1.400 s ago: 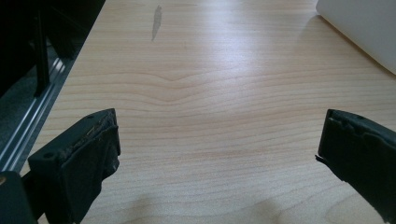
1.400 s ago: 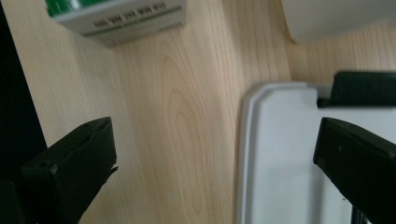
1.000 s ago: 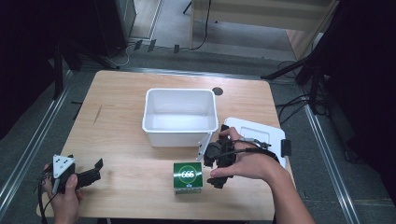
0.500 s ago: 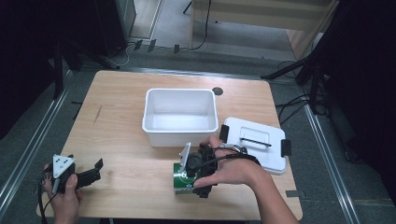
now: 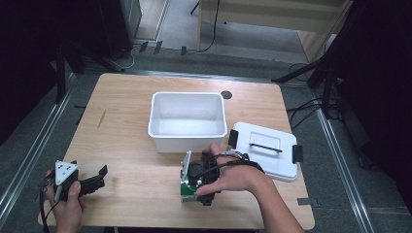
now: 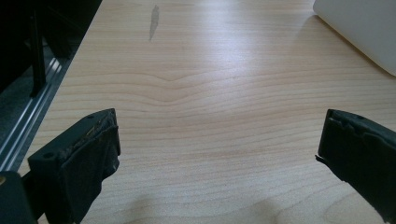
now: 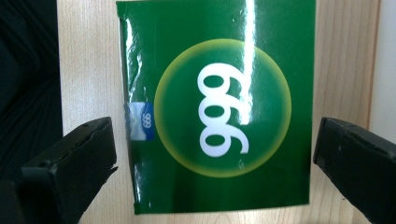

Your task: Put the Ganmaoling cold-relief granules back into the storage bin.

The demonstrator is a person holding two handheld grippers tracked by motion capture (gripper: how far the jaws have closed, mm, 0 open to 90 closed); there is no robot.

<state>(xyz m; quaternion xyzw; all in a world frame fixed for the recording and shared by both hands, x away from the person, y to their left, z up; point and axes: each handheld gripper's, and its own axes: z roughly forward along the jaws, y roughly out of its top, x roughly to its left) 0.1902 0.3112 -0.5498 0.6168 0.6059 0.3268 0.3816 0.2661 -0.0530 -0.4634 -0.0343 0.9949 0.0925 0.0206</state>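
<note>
A glossy green box printed with "999" in a yellow ring lies flat on the wooden table, near the front edge and just in front of the white bin. My right gripper hangs straight above the green box, pointing down. Its jaws are open in the right gripper view, one on each side of the box and apart from it. At the front left corner my left gripper rests low over bare wood, open and holding nothing.
The white bin is empty; its corner shows in the left gripper view and its wall beside the box. A white lid with black clips lies flat at the right. Dark floor and metal rails surround the table.
My right gripper has swung left from beside the lid to directly over the green box, turning to point down at it. The left gripper has stayed put.
</note>
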